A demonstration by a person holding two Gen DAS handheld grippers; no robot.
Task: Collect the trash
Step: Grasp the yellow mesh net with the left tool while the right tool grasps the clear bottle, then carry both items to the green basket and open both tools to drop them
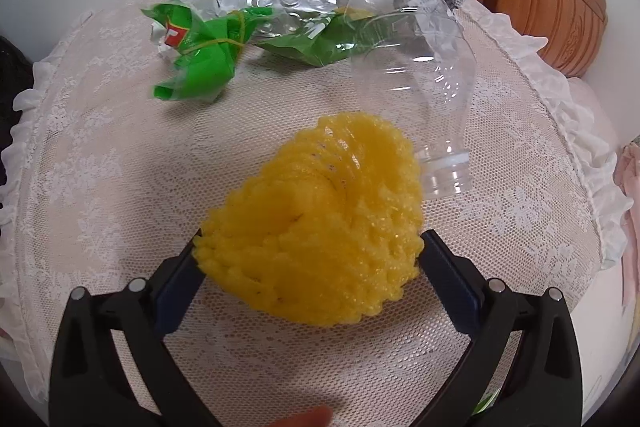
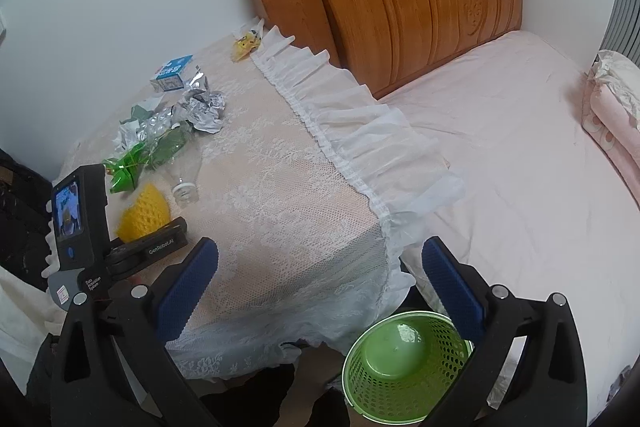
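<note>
On the lace-covered bedside table (image 2: 280, 163), the left gripper (image 1: 308, 251) had its fingers against both sides of the yellow foam fruit net (image 1: 320, 227) near the front edge, likely to carry it to the green plastic basket (image 2: 404, 367) on the floor, while the right gripper (image 2: 320, 267) waited wide apart and empty.

On the lace-covered worktop (image 1: 120, 227), bare cloth lies open from 7 to 10 o'clock of the yellow foam fruit net (image 1: 320, 227), which fills the gap between the left gripper's fingers (image 1: 180, 267). At 1 o'clock the clear plastic bottle (image 1: 432, 75) lies just beside the net, its neck blocking that side. At 11 to 12 o'clock a heap of green wrappers (image 1: 200, 55) and crumpled foil (image 1: 292, 3) bars the far edge. The right gripper (image 2: 320, 291) hangs wide apart over bare cloth, with the green mesh waste basket (image 2: 400, 367) unobstructed at 5 o'clock.
</note>
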